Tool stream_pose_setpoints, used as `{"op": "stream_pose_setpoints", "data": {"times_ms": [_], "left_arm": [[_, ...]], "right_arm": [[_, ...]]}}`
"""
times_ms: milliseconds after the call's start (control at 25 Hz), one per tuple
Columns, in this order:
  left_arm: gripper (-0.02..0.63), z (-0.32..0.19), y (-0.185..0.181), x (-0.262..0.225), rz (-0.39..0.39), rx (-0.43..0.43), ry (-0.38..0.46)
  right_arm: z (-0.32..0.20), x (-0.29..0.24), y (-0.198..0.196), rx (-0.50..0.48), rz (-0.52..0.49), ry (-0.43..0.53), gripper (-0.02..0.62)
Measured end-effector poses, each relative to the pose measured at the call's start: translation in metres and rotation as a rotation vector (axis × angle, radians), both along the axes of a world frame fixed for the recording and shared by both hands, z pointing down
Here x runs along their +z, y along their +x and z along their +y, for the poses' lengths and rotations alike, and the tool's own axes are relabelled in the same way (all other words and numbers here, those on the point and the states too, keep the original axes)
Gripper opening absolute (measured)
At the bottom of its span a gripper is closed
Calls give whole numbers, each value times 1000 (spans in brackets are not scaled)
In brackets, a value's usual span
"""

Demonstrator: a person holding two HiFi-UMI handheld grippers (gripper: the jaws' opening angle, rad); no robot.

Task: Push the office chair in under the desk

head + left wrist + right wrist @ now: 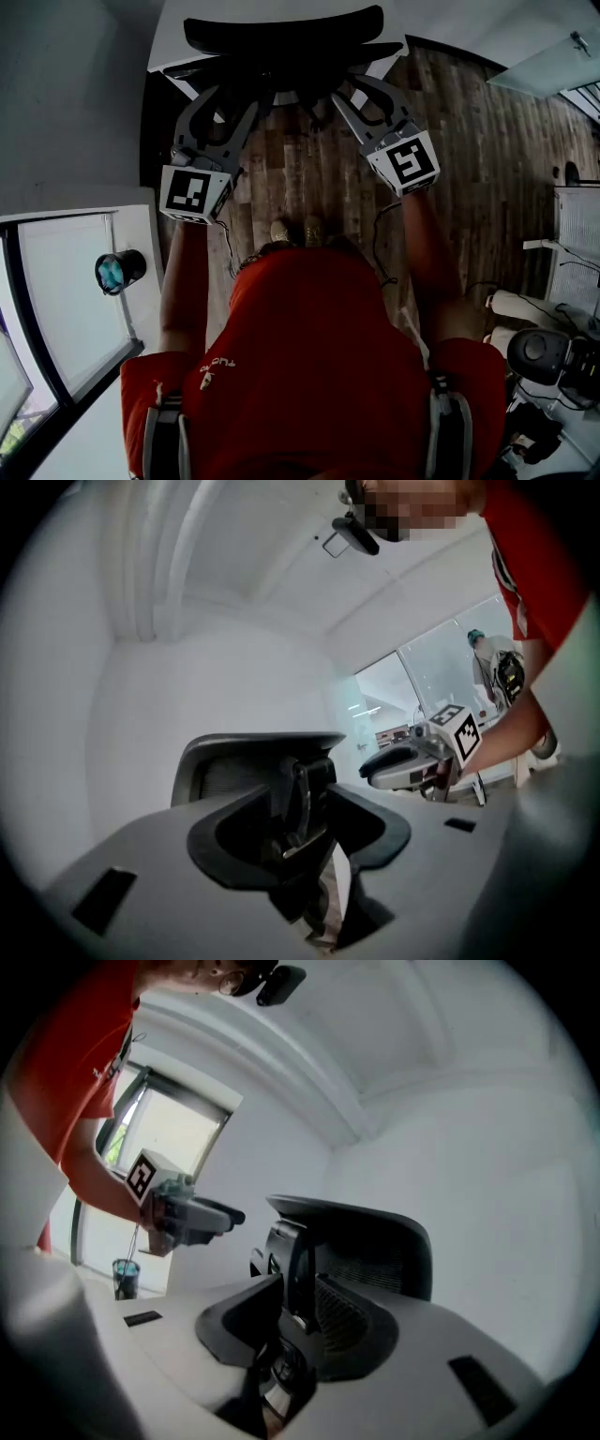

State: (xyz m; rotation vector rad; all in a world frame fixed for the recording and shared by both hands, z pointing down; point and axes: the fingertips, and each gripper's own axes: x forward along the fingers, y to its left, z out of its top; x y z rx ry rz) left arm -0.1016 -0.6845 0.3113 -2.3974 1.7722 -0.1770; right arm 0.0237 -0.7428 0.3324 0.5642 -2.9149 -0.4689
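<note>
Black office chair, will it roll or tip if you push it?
The black mesh-backed office chair would probably glide easily over the smooth wooden floor. Pushed high on its tall backrest, it might tilt slightly.

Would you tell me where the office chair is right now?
The office chair stands top centre in the head view, at the white desk, just beyond the left gripper and right gripper.

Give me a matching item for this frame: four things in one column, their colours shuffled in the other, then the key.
Things:
1. office chair
2. desk
3. floor
4. person's shirt

Colours:
A. red
B. brown wood
C. black
D. white

Pairs: 1-C, 2-D, 3-B, 4-A
</note>
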Motion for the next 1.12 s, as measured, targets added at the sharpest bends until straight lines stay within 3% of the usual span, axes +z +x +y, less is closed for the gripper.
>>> {"op": "stream_pose_setpoints", "data": {"times_ms": [200,360,520,640,1120], "left_arm": [[73,8,23,-13,91,6,28],[23,12,33,-17,130,24,45],[9,16,38,-12,160,36,33],[9,17,45,-17,193,69,71],[9,8,42,-11,183,59,56]], "right_arm": [[37,-24,-20,-62,-154,-68,76],[54,-35,-23,-84,-254,-98,38],[61,-38,-26,-93,-307,-131,26],[64,-37,-28,-101,-325,-144,26],[62,-35,-36,-111,-326,-144,25]]}}
